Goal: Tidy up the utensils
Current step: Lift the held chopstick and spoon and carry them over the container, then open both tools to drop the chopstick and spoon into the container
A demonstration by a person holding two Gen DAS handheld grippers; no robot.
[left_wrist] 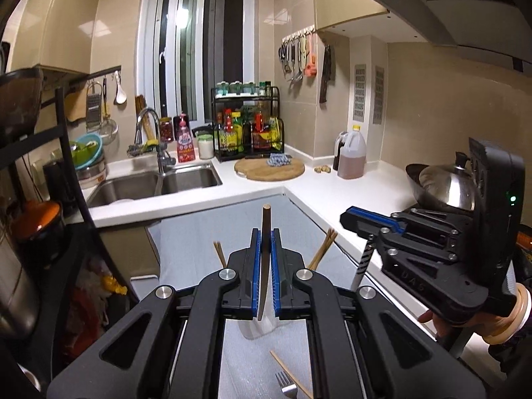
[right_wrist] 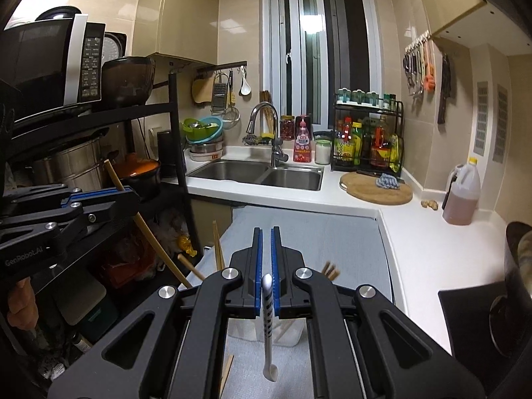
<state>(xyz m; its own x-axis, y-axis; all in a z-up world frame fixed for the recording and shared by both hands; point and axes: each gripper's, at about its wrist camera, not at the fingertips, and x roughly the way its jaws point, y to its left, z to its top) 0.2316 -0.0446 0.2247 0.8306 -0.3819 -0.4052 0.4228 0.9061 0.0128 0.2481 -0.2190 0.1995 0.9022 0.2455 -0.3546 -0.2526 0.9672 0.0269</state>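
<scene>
The main risk is a slip: each gripper pinches a long, thin utensil on a narrow strip of pad, so a tilt or jolt of the wrist could let it swivel or slide out onto the grey mat (left_wrist: 199,232) below. The left gripper (left_wrist: 265,249) is closed on a wooden stick-like utensil (left_wrist: 265,259), which runs lengthwise in the slit between its blue pads (left_wrist: 255,272), one end poking out past the fingertips, the other hanging below the palm end. The right gripper (right_wrist: 266,249) is clamped on a white spoon with dark markings (right_wrist: 268,319), held near its handle tip deep between the fingers, its bowl dangling beneath. A second hazard is collision, since the two grippers work near each other above a clear holder (right_wrist: 292,335) already stuffed with chopsticks (left_wrist: 321,249), which could snag either dangling end. A fork (left_wrist: 285,385) and a loose chopstick (left_wrist: 289,374) lie below the left fingers, not yet sorted.
</scene>
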